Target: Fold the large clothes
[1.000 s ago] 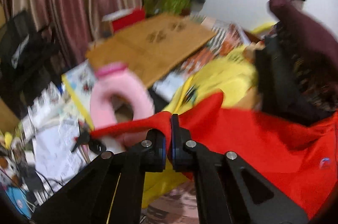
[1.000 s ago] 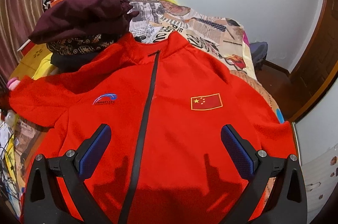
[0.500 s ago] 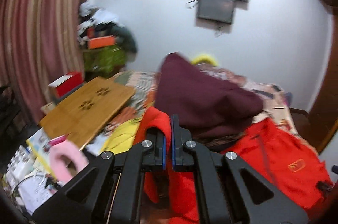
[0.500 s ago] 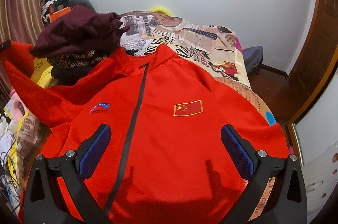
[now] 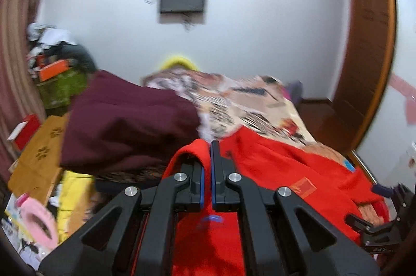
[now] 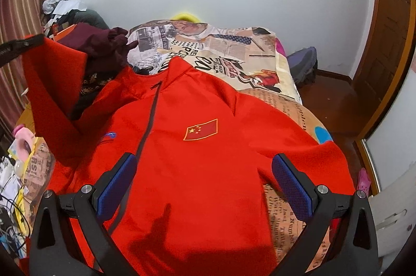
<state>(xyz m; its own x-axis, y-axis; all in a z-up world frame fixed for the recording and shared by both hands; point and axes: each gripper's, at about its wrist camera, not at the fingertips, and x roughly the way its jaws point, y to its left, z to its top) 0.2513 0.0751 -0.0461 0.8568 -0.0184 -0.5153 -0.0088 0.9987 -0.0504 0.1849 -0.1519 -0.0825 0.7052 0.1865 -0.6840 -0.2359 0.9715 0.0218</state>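
A large red zip jacket with a flag patch lies front-up on the bed. My left gripper is shut on the cuff of its left sleeve and holds it lifted high over the jacket's body; the raised sleeve also shows at the left of the right wrist view, with the left gripper's tip on it. My right gripper is open and empty, hovering above the jacket's lower front.
A maroon garment tops a pile of clothes left of the jacket. The bed has a newspaper-print cover. Clutter, a pink neck pillow and a wooden board lie at left. A wooden door stands at right.
My left gripper has lifted the sleeve cuff from low at the bed's left side and swung it up and to the right over the jacket. The right gripper stays open, nearly still.
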